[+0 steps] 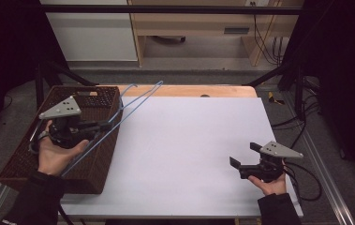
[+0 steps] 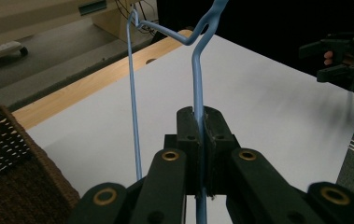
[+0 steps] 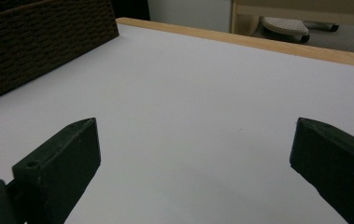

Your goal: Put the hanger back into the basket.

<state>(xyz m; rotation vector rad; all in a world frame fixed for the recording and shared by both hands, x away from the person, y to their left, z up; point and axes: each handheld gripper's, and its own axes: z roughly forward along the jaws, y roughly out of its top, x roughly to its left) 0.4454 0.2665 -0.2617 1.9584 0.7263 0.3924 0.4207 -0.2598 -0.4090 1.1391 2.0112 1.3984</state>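
Observation:
A light blue wire hanger (image 1: 133, 98) slants up out of the brown wicker basket (image 1: 25, 159) at the table's left. My left gripper (image 1: 107, 124) is shut on one of its wires above the basket. In the left gripper view the blue hanger (image 2: 197, 84) runs up from between the pressed jaws of my left gripper (image 2: 201, 119), and its hook bends at the top. My right gripper (image 1: 244, 155) hovers open over the white table's front right, held in a hand. In the right gripper view my right gripper (image 3: 193, 135) has nothing between its wide-apart jaws.
The white sheet (image 1: 189, 140) covers the wooden table (image 1: 184, 90). The basket wall (image 3: 39, 46) stands at the far left of the right gripper view. Cables (image 1: 306, 178) trail off the table's right edge. Cabinets stand on the floor beyond the table.

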